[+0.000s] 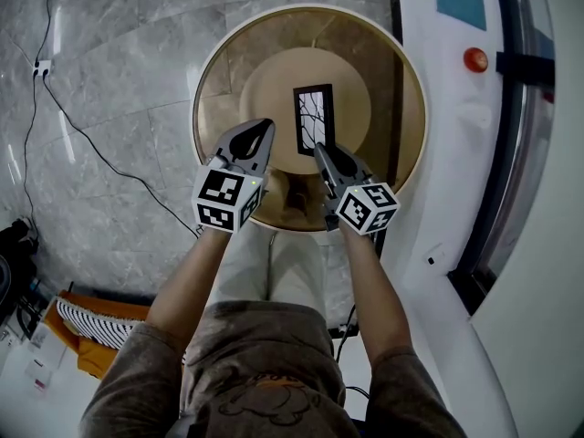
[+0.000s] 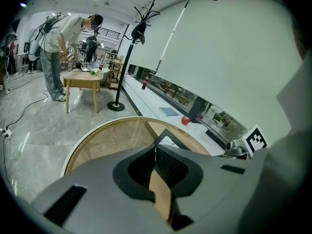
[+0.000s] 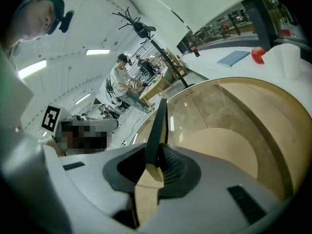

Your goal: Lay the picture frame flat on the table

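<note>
A black picture frame (image 1: 313,115) with a branch print stands upright in the middle of the round glass table (image 1: 205,80). My right gripper (image 1: 319,149) is at the frame's near bottom edge. In the right gripper view the frame's thin dark edge (image 3: 158,126) runs up from between the jaws, which are shut on it. My left gripper (image 1: 265,126) hovers over the table just left of the frame, apart from it. Its jaws meet with nothing between them, and one corner of the frame (image 2: 170,136) shows beyond them.
The table has a wooden rim and a round wooden base under the glass. A white ledge on the right carries a red ball (image 1: 474,59) and a blue pad (image 1: 459,0). A cable (image 1: 91,144) crosses the marble floor at left. A person (image 2: 56,43) bends over a distant wooden table.
</note>
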`<state>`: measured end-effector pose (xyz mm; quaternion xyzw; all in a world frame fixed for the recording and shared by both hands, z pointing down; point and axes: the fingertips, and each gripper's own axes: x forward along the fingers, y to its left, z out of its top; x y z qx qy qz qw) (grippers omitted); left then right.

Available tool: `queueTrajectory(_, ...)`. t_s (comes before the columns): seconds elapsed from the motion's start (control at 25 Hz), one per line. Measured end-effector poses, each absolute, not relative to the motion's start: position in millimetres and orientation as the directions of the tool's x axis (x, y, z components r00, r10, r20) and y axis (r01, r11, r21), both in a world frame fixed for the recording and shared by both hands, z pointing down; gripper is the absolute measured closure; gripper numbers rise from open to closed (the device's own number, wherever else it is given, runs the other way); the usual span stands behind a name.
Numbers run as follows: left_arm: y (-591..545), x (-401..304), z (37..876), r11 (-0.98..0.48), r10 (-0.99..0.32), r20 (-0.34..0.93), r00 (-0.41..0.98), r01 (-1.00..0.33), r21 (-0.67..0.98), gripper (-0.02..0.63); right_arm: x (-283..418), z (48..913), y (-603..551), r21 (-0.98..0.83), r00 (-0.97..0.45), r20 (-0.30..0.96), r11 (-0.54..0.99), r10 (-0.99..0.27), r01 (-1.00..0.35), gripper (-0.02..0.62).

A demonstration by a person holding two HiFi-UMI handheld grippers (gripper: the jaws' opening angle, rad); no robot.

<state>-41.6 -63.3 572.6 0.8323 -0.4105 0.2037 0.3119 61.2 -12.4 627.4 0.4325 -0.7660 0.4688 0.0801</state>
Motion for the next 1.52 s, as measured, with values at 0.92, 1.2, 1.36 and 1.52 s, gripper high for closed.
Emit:
queueTrajectory(0.92, -47.4, -39.3, 584.4, -0.455, -0.532, 0.602, 0.596, -0.801, 0.39, 0.586, 76.3, 661.4, -8.0, -0.608, -0.55, 0.587, 0.125, -0.594, -0.784, 0.495)
queueTrajectory(1.2, -45.4, -32.1, 586.8, -0.468, -0.515, 0.601, 0.611, -0.788, 0.4, 0.586, 81.8, 670.5, -10.0, -0.572, -0.513, 0.622, 0.103, -0.592, -0.814, 0.48)
queueTrajectory(1.36, -41.4, -26.3, 590.0, -0.474, -0.499, 0.604, 0.621, -0.779, 0.41, 0.586, 86.3, 676.8, -9.3, -0.562, -0.498, 0.638, 0.086, -0.588, -0.822, 0.465)
queueTrajectory(1.52, -41.7, -24.3, 591.5, -0.473, -0.493, 0.604, 0.626, -0.776, 0.418, 0.586, 91.7, 682.3, -10.4, -0.535, -0.464, 0.665, 0.06, -0.585, -0.843, 0.44)
